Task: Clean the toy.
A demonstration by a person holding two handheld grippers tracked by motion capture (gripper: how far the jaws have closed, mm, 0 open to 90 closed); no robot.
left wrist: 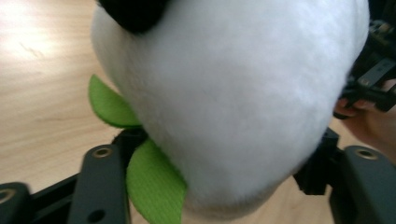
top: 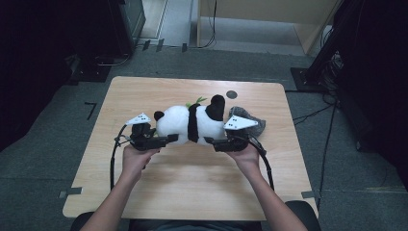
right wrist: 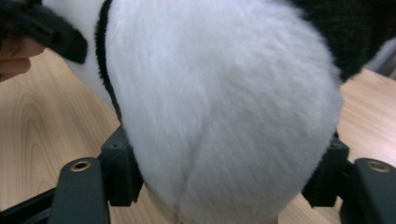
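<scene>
Behind the panda, perhaps grey cloth.

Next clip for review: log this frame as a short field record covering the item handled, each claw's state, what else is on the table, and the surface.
item: plush panda, lying on its side, green leaves at one end
left claw: shut on plush panda, jaws pressed into its white fur, just opened a little
right claw: shut on plush panda, jaws just closed further
grip pattern: one claw at each end
other item: grey cloth behind the right claw
surface: wooden table
</scene>
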